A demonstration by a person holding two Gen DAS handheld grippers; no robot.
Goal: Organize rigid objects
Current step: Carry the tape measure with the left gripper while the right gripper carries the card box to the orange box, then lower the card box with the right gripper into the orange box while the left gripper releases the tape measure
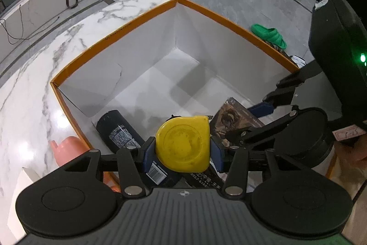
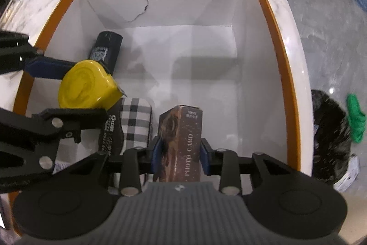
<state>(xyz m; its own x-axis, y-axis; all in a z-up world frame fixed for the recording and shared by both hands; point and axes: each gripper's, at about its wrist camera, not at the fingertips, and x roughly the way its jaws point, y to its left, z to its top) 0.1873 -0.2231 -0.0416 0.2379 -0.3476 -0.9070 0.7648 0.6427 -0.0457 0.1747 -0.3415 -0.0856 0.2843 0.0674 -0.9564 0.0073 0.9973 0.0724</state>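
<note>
Both grippers are over the open box (image 2: 273, 22), the one with the orange rim and white inside, which sits on the marble table (image 1: 34, 88).

The left gripper (image 1: 182, 150) has its blue pads closed tight on a yellow tape measure (image 1: 183, 144), flat face up, held above the box's near-left part. In the right wrist view the tape measure (image 2: 87, 84) sits at about 9 o'clock.

The right gripper (image 2: 180, 153) is clamped on a brown card box (image 2: 181, 141) printed "PHOTO CARD", held upright with its base hidden behind the gripper, so whether it touches the floor of the box I cannot tell.

On the box floor lies a black can (image 2: 106, 47) at 10 o'clock, tilted along the left wall. Beside the card box, at its 9 o'clock, is a black-and-white checked case (image 2: 136, 123). A pink bottle (image 1: 66, 150) rests on the table outside the box's left wall.
</note>
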